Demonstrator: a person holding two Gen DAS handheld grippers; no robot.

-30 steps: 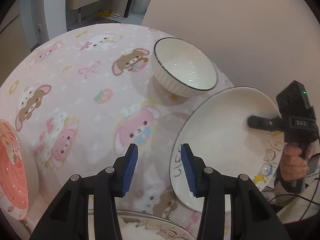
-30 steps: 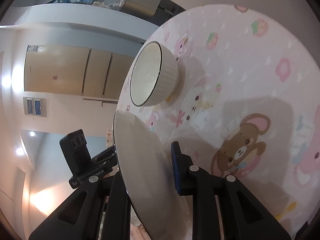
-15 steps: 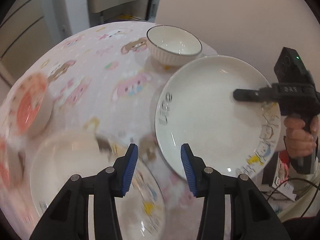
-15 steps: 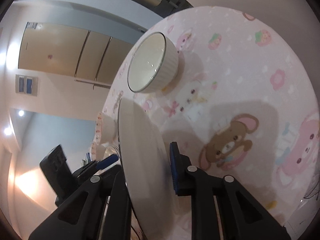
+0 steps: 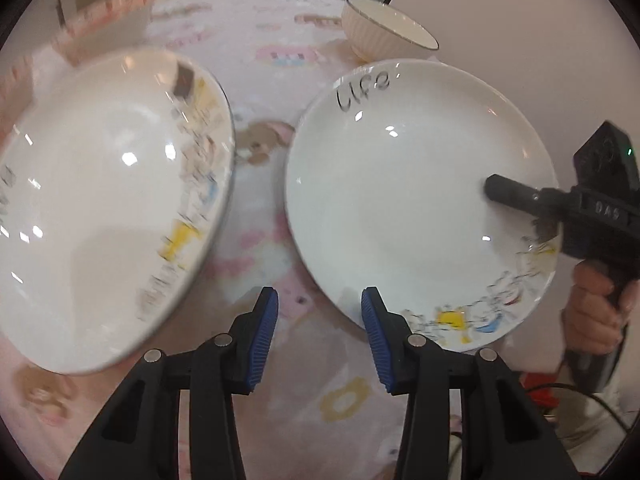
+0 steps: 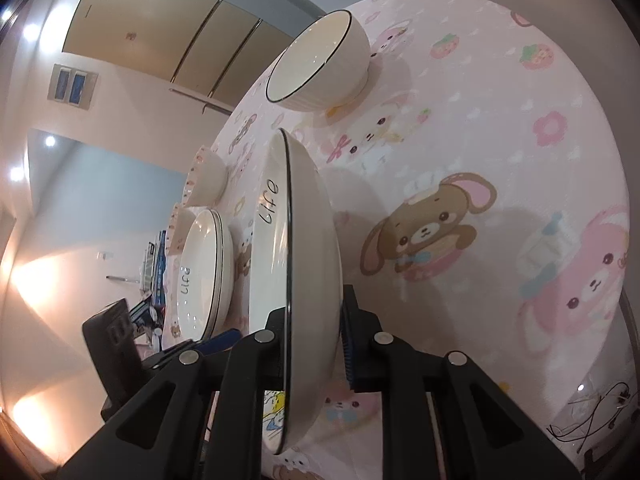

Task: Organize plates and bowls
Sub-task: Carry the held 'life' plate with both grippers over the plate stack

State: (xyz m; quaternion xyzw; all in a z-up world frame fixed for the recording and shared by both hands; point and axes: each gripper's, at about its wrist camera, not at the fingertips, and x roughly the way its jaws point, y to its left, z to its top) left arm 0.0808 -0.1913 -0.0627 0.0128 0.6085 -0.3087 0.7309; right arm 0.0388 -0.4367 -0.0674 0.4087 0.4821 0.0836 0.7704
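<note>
A: Where is the right gripper (image 6: 316, 354) carrying that "Life" plate (image 6: 296, 264)?

B: It is pinching the plate's rim, holding it above the pink cartoon tablecloth (image 6: 480, 128). The stacked plates (image 5: 100, 200) are lying just beside it, toward the left gripper's side.

A: And the left gripper (image 5: 318, 330)?

B: It is hanging half-spread and empty, between the two, so nearer the stack. The held plate is facing mostly upward, its lettering pointing toward the ribbed bowl (image 5: 384, 28).
</note>
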